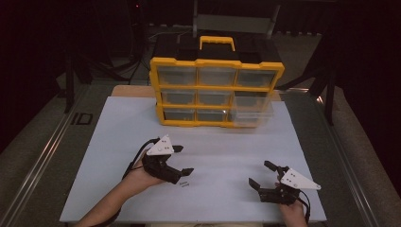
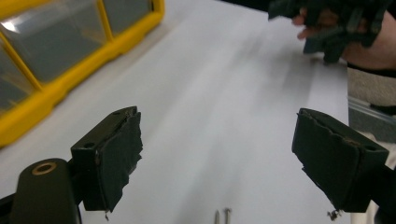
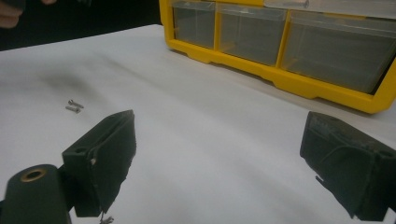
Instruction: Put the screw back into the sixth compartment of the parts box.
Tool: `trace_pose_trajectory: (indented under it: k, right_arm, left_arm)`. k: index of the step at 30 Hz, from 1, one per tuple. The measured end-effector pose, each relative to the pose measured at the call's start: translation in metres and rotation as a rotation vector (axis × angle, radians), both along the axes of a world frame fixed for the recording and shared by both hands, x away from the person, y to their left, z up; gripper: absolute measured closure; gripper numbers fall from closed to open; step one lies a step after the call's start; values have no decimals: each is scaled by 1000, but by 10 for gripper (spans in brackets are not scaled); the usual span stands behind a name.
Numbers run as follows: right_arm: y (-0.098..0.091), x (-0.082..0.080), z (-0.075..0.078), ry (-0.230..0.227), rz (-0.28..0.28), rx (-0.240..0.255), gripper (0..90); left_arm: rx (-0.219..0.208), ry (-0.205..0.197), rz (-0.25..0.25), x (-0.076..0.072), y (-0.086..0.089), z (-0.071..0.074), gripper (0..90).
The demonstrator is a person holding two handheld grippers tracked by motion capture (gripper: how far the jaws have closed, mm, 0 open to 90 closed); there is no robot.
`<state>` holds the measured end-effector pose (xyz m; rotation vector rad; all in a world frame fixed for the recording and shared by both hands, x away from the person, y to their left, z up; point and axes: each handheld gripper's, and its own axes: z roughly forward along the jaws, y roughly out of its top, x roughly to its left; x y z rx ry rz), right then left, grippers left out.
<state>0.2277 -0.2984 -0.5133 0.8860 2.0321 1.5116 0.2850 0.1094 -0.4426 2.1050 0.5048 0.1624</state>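
Two small screws point(image 1: 184, 184) lie side by side on the white table top point(image 1: 118, 142), just in front of my left gripper point(image 1: 182, 160). In the left gripper view the screws point(image 2: 222, 215) sit low between the jaws of that gripper point(image 2: 219, 154), which is open and holds nothing. My right gripper point(image 1: 259, 172) rests near the front right of the table, open and empty. From the right gripper view, the screws point(image 3: 74, 106) lie off to the left of its wide-apart jaws point(image 3: 219, 163).
A yellow organizer point(image 1: 217, 64) with clear drawers and a yellow handle stands at the back middle of the table. Its lower right drawer point(image 1: 253, 111) is pulled partly out. The organizer's base point(image 3: 280, 79) runs across the top of the right gripper view.
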Motion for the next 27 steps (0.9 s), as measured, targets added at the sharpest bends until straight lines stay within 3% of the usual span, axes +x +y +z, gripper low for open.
trace_pose_trajectory:
  k: [7, 13, 18, 27]
  right_arm:
    - [1, 0, 0, 2, 5, -2, 106]
    - [1, 0, 0, 3, 9, -1, 106]
    - [0, 0, 0, 4, 10, 1, 106]
    - [1, 0, 0, 5, 11, -1, 106]
  left_arm:
    - [27, 15, -29, -5, 3, -18, 238]
    - [41, 48, -63, -4, 5, -32, 390]
    - [85, 71, -89, -4, 4, -45, 485]
    - [141, 112, -77, 0, 6, -62, 623]
